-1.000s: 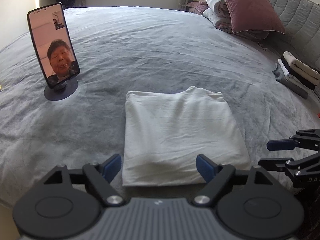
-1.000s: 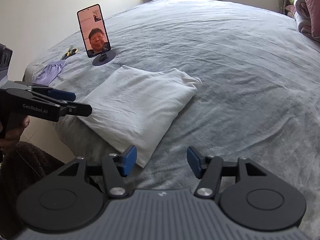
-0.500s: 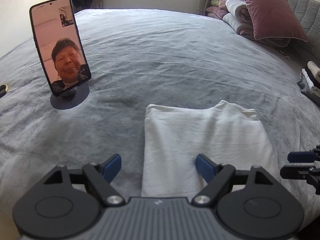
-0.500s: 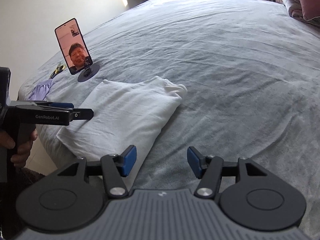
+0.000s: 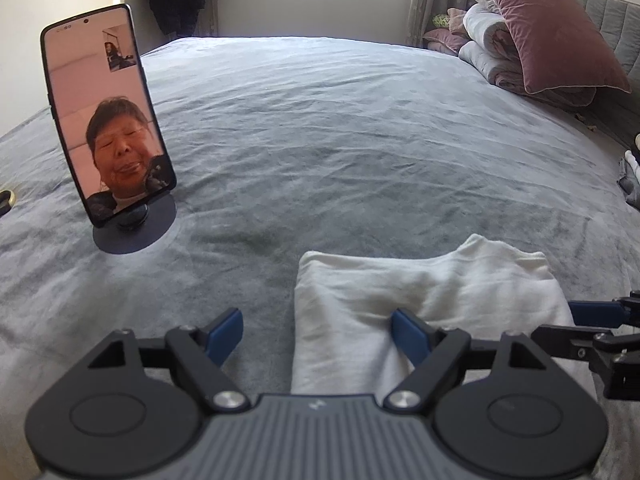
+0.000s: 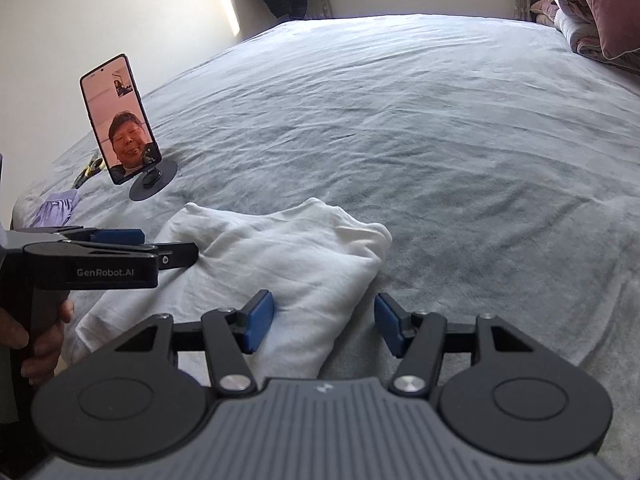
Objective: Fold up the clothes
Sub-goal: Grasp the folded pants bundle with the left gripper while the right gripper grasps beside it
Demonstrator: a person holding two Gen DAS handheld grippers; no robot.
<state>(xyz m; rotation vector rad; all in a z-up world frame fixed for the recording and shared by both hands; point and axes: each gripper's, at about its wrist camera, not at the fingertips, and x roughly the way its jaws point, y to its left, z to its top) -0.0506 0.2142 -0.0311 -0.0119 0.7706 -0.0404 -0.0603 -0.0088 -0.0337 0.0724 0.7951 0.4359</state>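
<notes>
Where the grey bed [image 5: 360, 152] fills both views, its rumpled cover runs back to a window wall, and a stack of rolled bedding with a mauve pillow [image 5: 548, 28] on top sits at the far right corner. Near the front edge of the bed lies a white folded garment [image 6: 288, 256], a thick rectangle with one rounded corner poking up at its far side. Standing to its left and a little farther back, a phone [image 5: 108, 112] leans on a round dark stand, its screen showing a face on a video call. Small items lie past it by the bed's left edge: a lilac cloth [image 6: 56, 212] and something yellow too small to identify.

The left gripper [image 5: 318, 334] is spread wide over the garment's left edge, its right blue pad pressing into the cloth, its left pad over bare cover. The right gripper [image 6: 324, 324] is likewise spread apart, straddling the garment's right edge, grasping nothing.
</notes>
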